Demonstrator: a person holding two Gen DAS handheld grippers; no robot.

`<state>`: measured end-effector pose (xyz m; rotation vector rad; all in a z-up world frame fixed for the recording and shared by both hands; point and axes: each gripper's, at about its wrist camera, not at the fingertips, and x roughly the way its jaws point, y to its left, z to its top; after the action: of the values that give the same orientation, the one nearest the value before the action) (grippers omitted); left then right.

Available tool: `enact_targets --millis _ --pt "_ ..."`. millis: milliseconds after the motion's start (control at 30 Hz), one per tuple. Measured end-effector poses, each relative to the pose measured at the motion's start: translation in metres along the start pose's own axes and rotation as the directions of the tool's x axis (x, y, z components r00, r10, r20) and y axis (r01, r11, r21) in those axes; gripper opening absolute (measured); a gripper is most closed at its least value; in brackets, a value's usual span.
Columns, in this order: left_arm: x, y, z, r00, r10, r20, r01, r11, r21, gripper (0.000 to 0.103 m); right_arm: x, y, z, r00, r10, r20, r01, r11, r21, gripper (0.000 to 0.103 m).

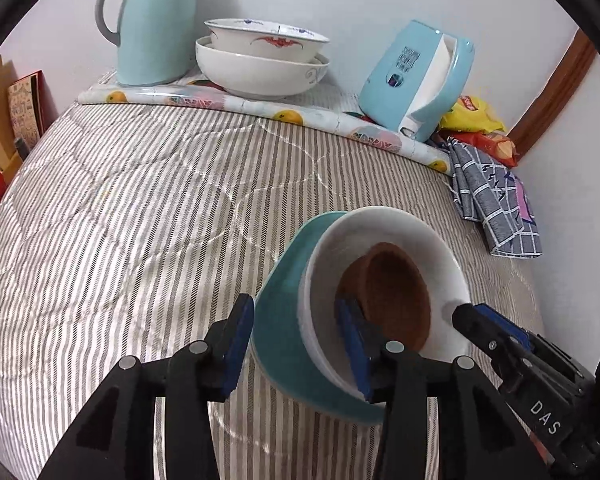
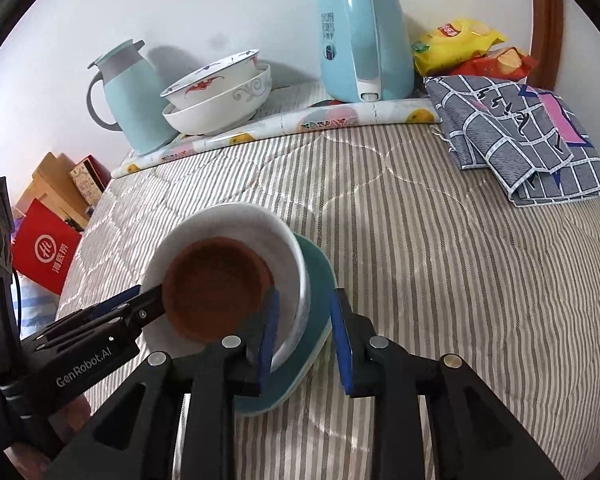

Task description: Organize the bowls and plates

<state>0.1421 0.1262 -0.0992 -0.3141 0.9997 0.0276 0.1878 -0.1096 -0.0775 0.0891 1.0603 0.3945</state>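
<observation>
A stack of three pieces is seen on the striped cloth: a teal plate (image 1: 278, 320) at the bottom, a white bowl (image 1: 432, 248) set on it, and a small brown bowl (image 1: 396, 292) placed inside the white one. The white bowl sits off-centre on the plate, and the brown bowl is shifted toward one side of the white bowl. At the back, near the wall, a second stack is found: a white bowl with red and blue painted decoration (image 1: 266, 38) is nested in a larger white bowl (image 1: 260, 74), which carries a grey scroll pattern on its outside.
</observation>
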Motion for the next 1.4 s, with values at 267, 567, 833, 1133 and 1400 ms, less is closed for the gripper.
enact_targets --millis 267,567,833,1133,1400 --pt "-0.041 -0.015 -0.017 0.996 0.044 0.08 -0.047 0.998 0.039 0.057 -0.048 -0.003 -0.018 0.995 -0.083 0.058 0.085 0.995 -0.043 0.046" --pt "-0.086 -0.056 -0.047 0.987 0.021 0.161 -0.04 0.993 0.111 0.061 -0.103 -0.024 -0.043 0.984 -0.133 0.114 0.136 0.99 -0.019 0.051" --pt "-0.12 -0.092 -0.077 0.98 -0.001 0.201 -0.03 0.988 0.151 0.071 -0.15 -0.047 -0.073 0.969 -0.164 0.185 0.162 0.986 0.024 0.076" --pt "-0.151 -0.119 -0.11 0.972 -0.091 0.215 0.048 0.979 0.198 0.081 -0.207 -0.065 -0.102 0.936 -0.239 0.26 0.231 0.971 0.06 0.095" --pt "-0.165 -0.134 -0.125 0.965 -0.115 0.234 0.06 0.971 0.231 0.082 -0.232 -0.071 -0.119 0.918 -0.278 0.284 0.267 0.961 0.079 0.096"
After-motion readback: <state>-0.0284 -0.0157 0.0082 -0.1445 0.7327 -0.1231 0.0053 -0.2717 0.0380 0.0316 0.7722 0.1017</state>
